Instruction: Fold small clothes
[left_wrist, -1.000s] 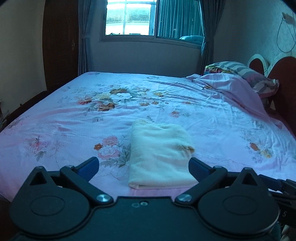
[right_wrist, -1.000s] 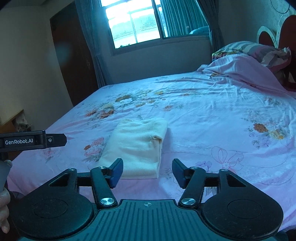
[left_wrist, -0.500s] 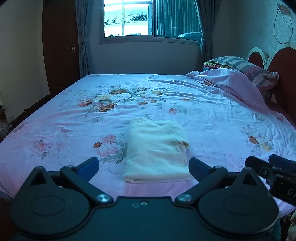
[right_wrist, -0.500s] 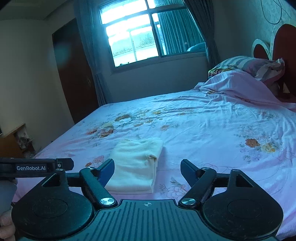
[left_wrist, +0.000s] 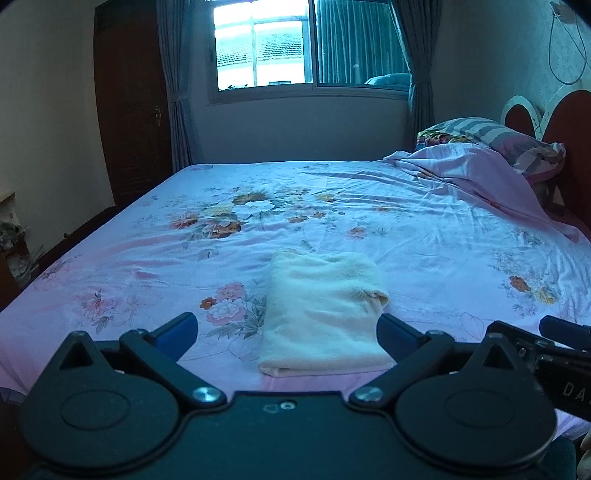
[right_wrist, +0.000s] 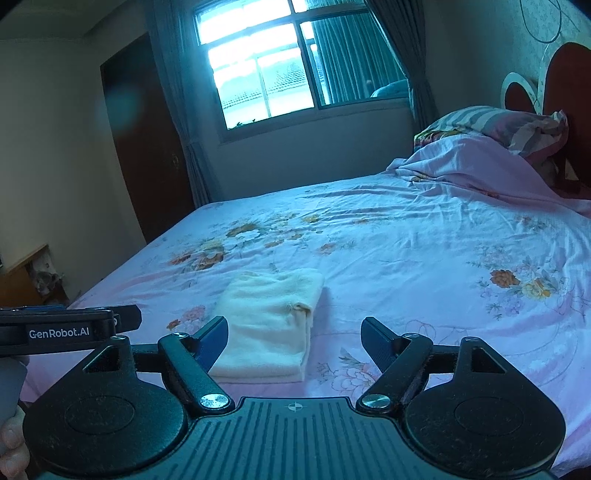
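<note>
White lettering "GenRobot.AI" stands on the black side of the left gripper (right_wrist: 70, 330), seen at the left edge of the right wrist view. In the left wrist view, the right gripper (left_wrist: 565, 373) shows the cut-off letters "DA".

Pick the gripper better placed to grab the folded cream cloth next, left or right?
Probably left: the folded cream cloth lies centred between the open left gripper. In the right gripper view it sits off-centre, by the left finger.

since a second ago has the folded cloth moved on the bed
No. The folded cloth lies beside the same pink flower print on the bedsheet; only the cameras shifted.
</note>
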